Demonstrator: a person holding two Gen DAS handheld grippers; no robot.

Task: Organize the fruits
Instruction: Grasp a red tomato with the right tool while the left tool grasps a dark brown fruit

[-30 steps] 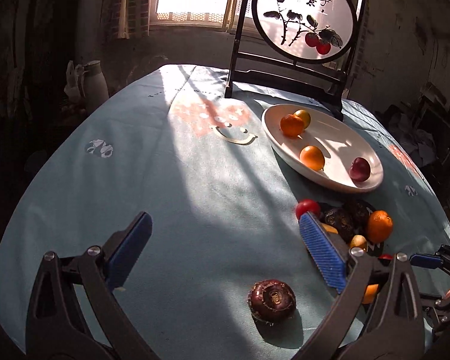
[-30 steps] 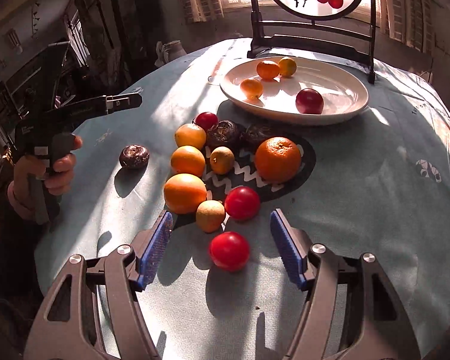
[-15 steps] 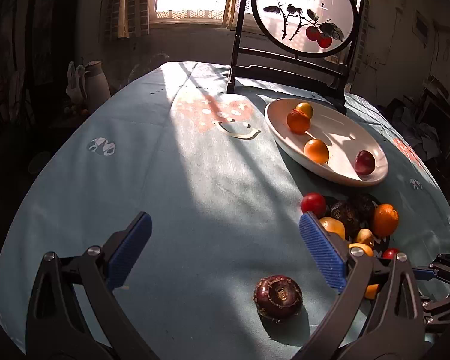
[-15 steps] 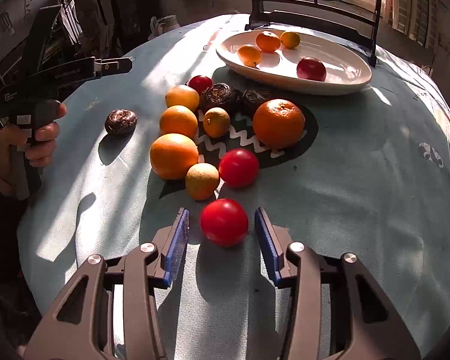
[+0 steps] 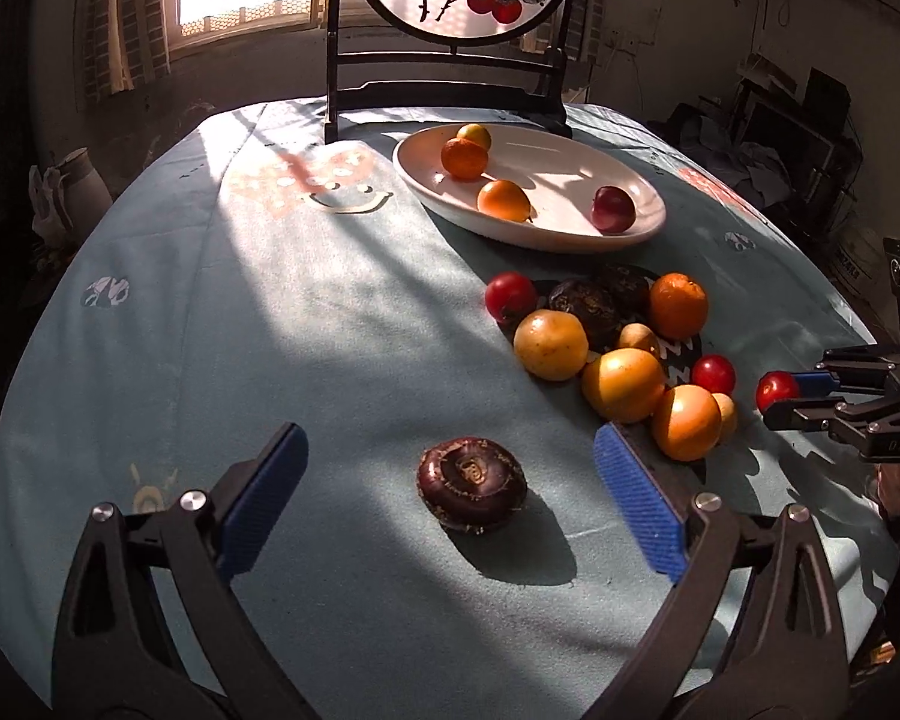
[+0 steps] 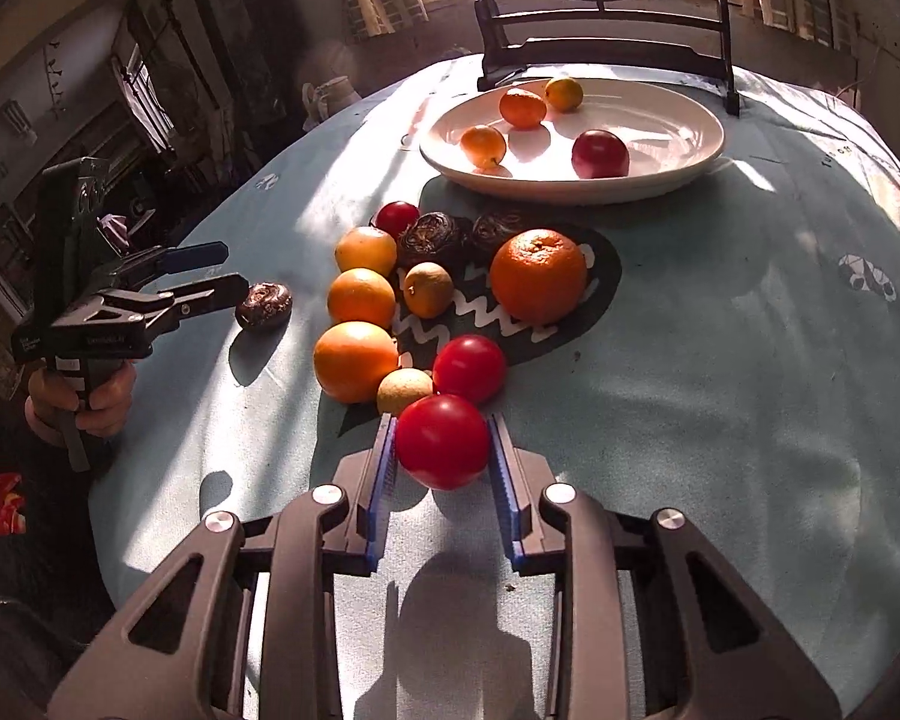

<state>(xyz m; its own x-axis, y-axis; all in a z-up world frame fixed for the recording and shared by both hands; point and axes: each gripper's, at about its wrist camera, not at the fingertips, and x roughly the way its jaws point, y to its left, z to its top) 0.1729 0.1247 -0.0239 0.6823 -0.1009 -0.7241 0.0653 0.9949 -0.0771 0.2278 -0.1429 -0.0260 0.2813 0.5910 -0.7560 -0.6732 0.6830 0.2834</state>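
My right gripper (image 6: 443, 450) is shut on a red tomato (image 6: 442, 441), low over the cloth; it also shows in the left wrist view (image 5: 777, 391). My left gripper (image 5: 450, 498) is open around a dark purple fruit (image 5: 471, 485) that lies on the cloth between its blue pads, not touching them; it also shows in the right wrist view (image 6: 263, 305). A cluster of oranges (image 6: 355, 361), small yellow fruits, another tomato (image 6: 469, 368) and dark fruits lies mid-table. A white oval plate (image 6: 678, 138) behind holds two oranges, a yellow fruit and a red one.
A dark-framed round screen on a stand (image 5: 450, 90) stands behind the plate. The round table has a light blue cloth (image 5: 270, 300) with a dark printed patch (image 6: 600, 276) under the fruit cluster. A white jug (image 5: 78, 180) stands off the table at left.
My right gripper has closed in from open to shut on the red tomato. My left gripper has moved forward and right so the dark purple fruit now sits between its open pads.
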